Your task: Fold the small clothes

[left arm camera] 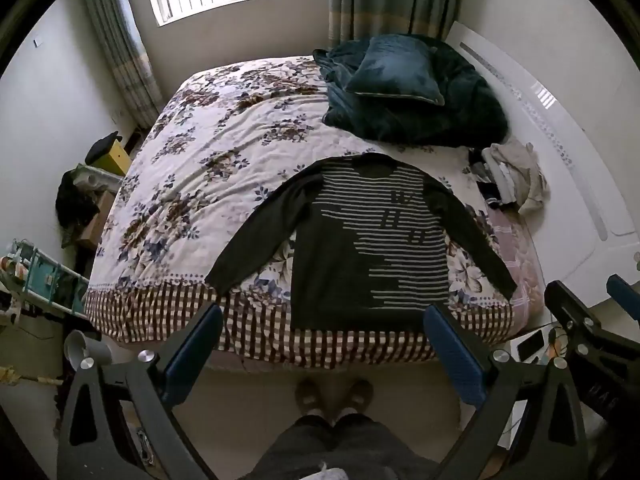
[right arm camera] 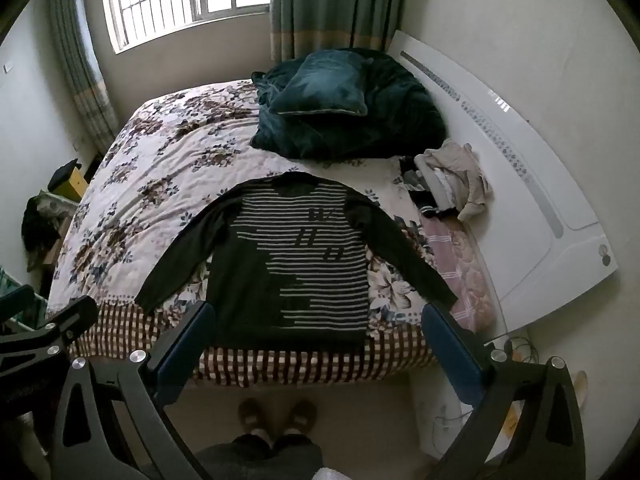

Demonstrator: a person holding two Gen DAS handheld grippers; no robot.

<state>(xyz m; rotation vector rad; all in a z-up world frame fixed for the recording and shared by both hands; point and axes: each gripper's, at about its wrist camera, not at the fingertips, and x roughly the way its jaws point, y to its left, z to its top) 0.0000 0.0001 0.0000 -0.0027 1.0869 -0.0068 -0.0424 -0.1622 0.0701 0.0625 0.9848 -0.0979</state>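
A dark long-sleeved sweater with pale stripes lies flat, face up, on the floral bedspread, hem at the near bed edge, both sleeves spread out. It also shows in the right wrist view. My left gripper is open and empty, held above the near bed edge in front of the hem. My right gripper is open and empty, likewise in front of the hem. The right gripper also shows at the right edge of the left wrist view.
A dark teal pillow and blanket are heaped at the far right of the bed. A pile of small clothes lies by the white headboard. Clutter stands on the floor at the left. The person's feet are below.
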